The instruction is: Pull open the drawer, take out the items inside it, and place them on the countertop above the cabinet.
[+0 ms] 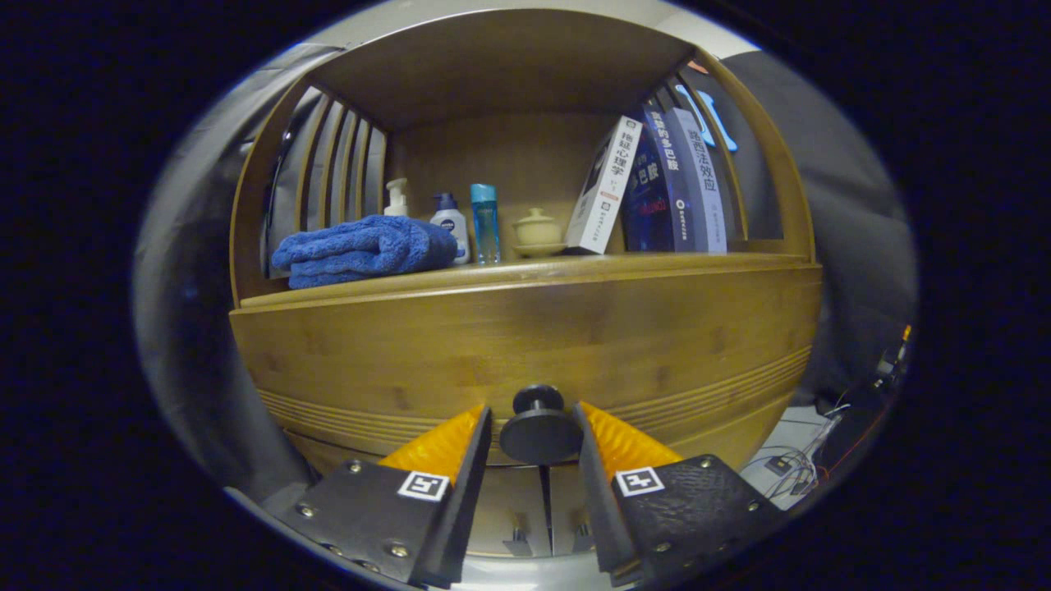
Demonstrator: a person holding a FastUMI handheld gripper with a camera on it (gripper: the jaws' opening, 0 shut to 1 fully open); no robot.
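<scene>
The wooden countertop [525,275] carries a folded blue towel [361,250], three bottles [460,217], a lidded cup [537,230] and leaning books [657,185].

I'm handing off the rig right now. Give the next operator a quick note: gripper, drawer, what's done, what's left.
Gripper: fingers flank the black drawer knob; jaws close beside it, but a firm clamp cannot be confirmed.
Drawer: front looks flush with the cabinet, not yet pulled; contents hidden.
Countertop: already holds a blue towel, bottles, a small lidded cup and leaning books.
Done: knob reached.
Left: grip, pull open, lift items onto the countertop.
</scene>
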